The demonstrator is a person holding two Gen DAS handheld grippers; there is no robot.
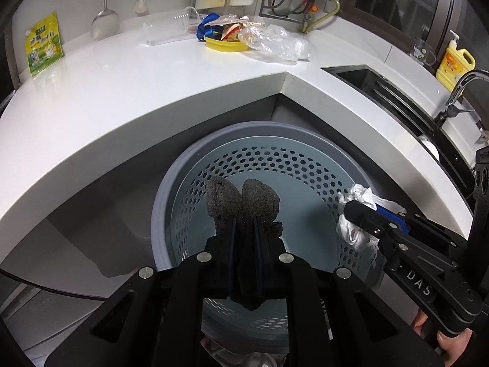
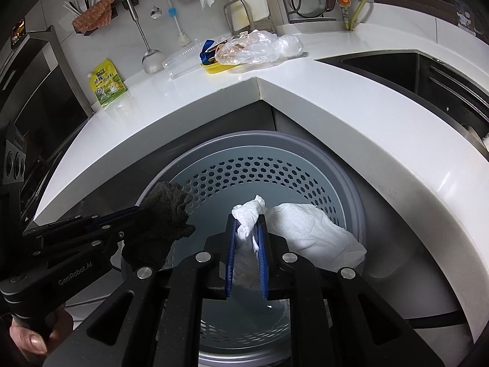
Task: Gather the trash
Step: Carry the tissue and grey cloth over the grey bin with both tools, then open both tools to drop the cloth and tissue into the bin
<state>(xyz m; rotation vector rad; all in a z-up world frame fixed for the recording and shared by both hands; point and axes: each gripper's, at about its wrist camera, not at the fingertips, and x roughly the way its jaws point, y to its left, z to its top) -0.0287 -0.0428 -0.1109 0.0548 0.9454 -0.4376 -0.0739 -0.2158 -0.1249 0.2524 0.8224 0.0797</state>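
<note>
Black linkage bars fill the bottom of both wrist views, and past them each claw holds its load over the bin. On the left, the left gripper (image 1: 244, 223) has its jaws pressed narrowly together on a dark grey scouring sponge (image 1: 244, 200), which bulges out above the fingertips. On the right, the right gripper (image 2: 247, 223) is also almost closed, and its blue pads (image 2: 230, 244) pinch a crumpled white paper towel (image 2: 314, 232); the loose part of the towel hangs to the right side. Both pieces of trash are directly above the open mouth of the grey perforated trash bin (image 1: 171, 189), which stands on the floor in the inner corner of the white countertop (image 1: 152, 85).

I judge that the step in hand is the drop. The next move asks only to open both jaws so the things fall inside. More trash waits on the counter: a crumpled plastic bag (image 1: 272, 41), a yellow lid with wrappers (image 1: 224, 44) and a clear plastic cup (image 1: 171, 29).
</note>
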